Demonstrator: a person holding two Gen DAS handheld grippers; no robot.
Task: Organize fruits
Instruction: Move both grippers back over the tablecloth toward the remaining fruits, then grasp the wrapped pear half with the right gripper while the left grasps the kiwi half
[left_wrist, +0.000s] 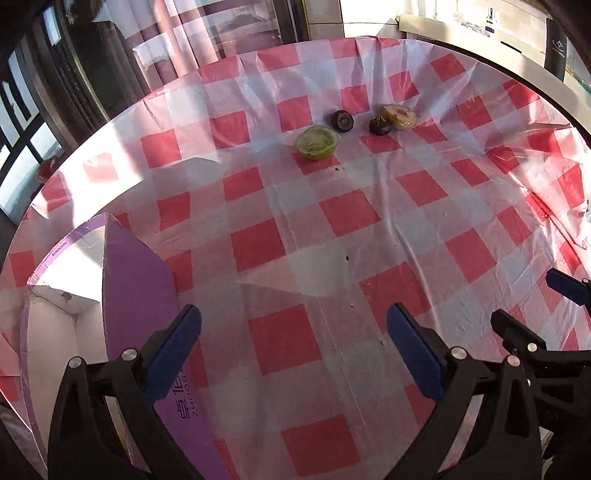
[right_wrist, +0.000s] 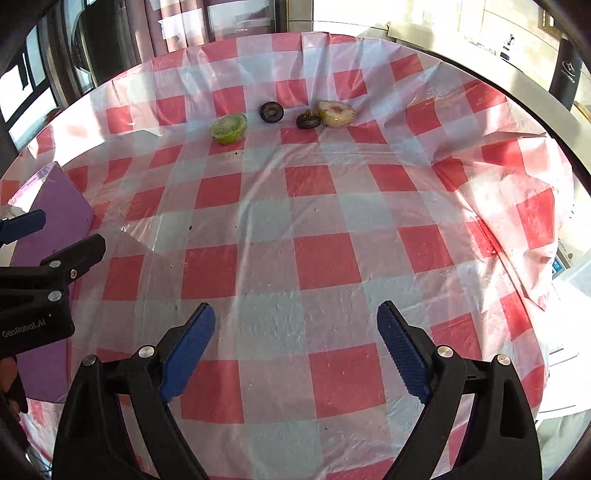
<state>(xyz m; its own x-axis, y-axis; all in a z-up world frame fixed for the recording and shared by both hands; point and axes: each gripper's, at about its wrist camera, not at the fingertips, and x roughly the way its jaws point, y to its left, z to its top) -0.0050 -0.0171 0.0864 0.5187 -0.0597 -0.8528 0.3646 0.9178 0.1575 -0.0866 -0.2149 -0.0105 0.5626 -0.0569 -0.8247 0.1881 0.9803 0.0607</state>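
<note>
Left gripper (left_wrist: 293, 341): blue-padded jaws spread wide, holding nothing.
Right gripper (right_wrist: 295, 338): jaws spread wide, holding nothing.
Fruit at far edge of red-and-white checked tablecloth (right_wrist: 325, 258): 1 green halved fruit (right_wrist: 228, 128), 2 dark round fruits (right_wrist: 272, 111), 1 pale halved fruit (right_wrist: 337, 113).
Purple cardboard box (left_wrist: 136, 280): 1, near left.

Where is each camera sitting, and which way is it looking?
Left wrist view: on the left tool, looking down across the red-and-white checked tablecloth; its own blue fingers show, with the right tool beside it.
Right wrist view: on the right tool, facing likewise; the left tool shows.
Shared: green halved fruit and purple cardboard box.
</note>
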